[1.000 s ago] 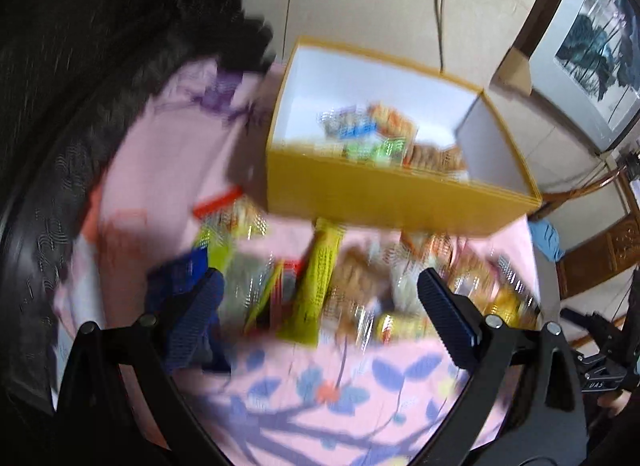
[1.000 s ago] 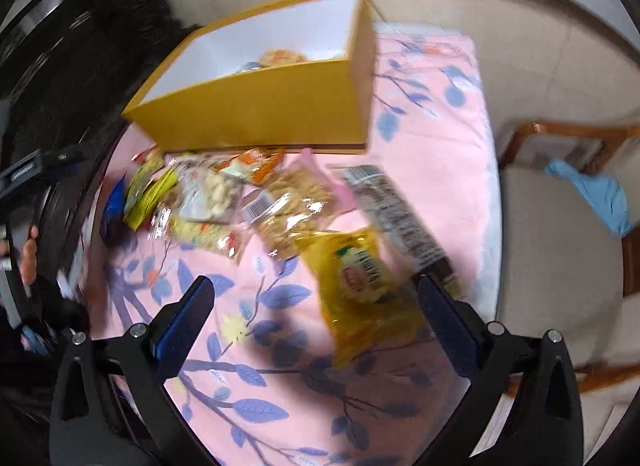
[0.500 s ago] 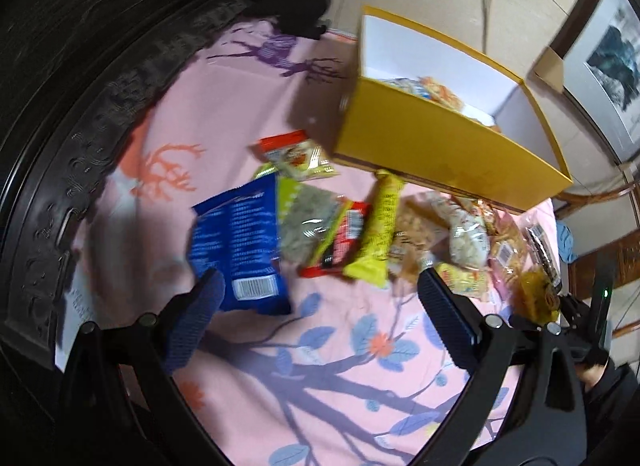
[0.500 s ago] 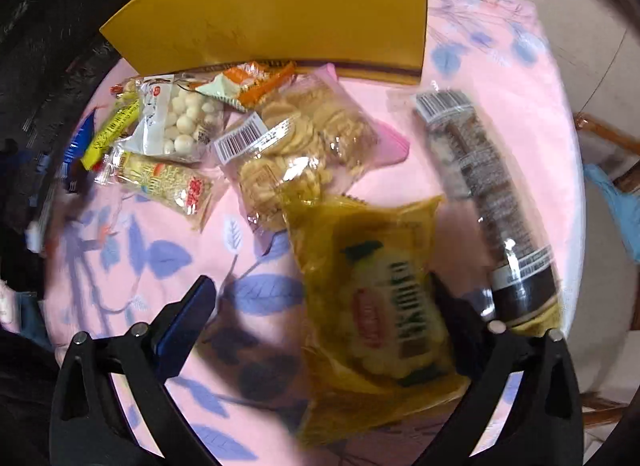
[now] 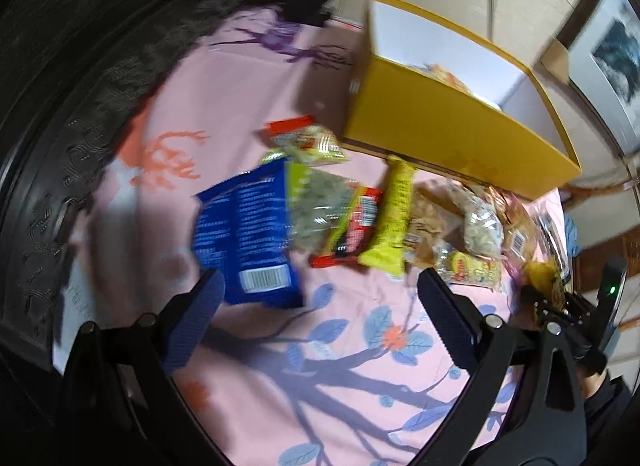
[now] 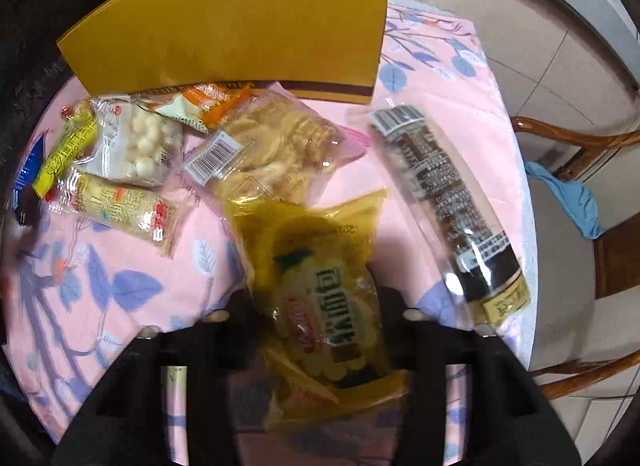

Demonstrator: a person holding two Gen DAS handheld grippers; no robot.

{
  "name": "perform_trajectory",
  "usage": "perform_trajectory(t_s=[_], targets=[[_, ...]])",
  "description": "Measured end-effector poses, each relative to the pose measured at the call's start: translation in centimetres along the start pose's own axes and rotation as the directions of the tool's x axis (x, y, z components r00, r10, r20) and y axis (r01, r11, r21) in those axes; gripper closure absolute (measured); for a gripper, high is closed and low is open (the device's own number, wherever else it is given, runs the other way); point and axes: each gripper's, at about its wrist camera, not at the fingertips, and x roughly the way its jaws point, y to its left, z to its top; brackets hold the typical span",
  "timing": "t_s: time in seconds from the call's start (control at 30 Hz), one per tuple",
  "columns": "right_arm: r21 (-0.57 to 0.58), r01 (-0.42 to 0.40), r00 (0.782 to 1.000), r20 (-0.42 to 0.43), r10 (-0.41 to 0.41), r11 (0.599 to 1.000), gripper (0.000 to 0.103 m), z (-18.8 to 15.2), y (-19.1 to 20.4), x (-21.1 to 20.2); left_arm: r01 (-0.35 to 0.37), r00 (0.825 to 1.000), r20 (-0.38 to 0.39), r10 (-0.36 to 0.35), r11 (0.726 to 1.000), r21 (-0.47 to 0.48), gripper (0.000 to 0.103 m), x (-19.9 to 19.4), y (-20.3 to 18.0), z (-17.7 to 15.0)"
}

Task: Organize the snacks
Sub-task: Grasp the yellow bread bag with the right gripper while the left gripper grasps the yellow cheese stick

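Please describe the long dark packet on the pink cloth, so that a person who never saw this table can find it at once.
Start at the big yellow box at the far side of the pink flowered cloth. From its right corner, look nearer along the cloth's right edge: the long dark packet lies there, beside the yellow bag. It alone is narrow and dark brown, covered in small white print, with a barcode at its far end.

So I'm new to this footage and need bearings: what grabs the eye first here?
The big mustard-yellow cardboard box standing open at the far side of the pink floral tablecloth. A jumble of snack packets lies before it, and the right gripper has just closed on a crinkly translucent yellow biscuit bag, while the left gripper hangs open near a blue foil packet.
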Motion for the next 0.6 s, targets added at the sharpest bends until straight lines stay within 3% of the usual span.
perform_trajectory(t_s=[0.07, 0.17, 0.27, 0.33, 0.37, 0.47, 0.6], targets=[[0.008, -0.038, 0.999, -0.016, 0.038, 0.999, 0.061, -0.2, -0.1, -0.2, 0.024, 1.0, -0.017, -0.024, 0.998, 0.053, 0.004, 1.5, -2.0, 0.6], [0.012, -0.081, 0.995, -0.05, 0.082, 0.997, 0.061, -0.6, 0.7, -0.6, 0.004, 1.0, -0.028, 0.0, 0.99, 0.144, 0.004, 4.1, -5.2, 1.8], [-0.01, -0.091, 0.994, -0.06, 0.09, 0.996, 0.06, -1.7, 2.0, -0.4, -0.024, 0.999, -0.017, 0.028, 0.984, 0.175, 0.008, 6.5, -6.7, 3.4], [-0.004, -0.093, 0.994, -0.059, 0.093, 0.996, 0.06, -1.9, 2.2, -0.6, -0.048, 0.998, -0.036, 0.056, 0.979, 0.197, 0.03, 8.2, -6.9, 4.4], [0.002, -0.096, 0.994, -0.058, 0.096, 0.995, 0.06, -1.8, 2.1, -0.7, -0.052, 0.996, -0.061, 0.066, 0.978, 0.201, 0.051, 9.0, -6.8, 4.7], [0.023, -0.105, 0.993, -0.054, 0.106, 0.994, 0.06, -1.7, 1.8, -0.8, -0.062, 0.993, -0.083, 0.083, 0.972, 0.228, 0.052, 10.3, -6.9, 5.3], [0.025, -0.096, 0.994, -0.052, 0.097, 0.995, 0.059, -1.7, 2.2, -1.0, -0.104, 0.987, -0.08, 0.136, 0.943, 0.315, 0.048, 11.5, -8.4, 5.4]])
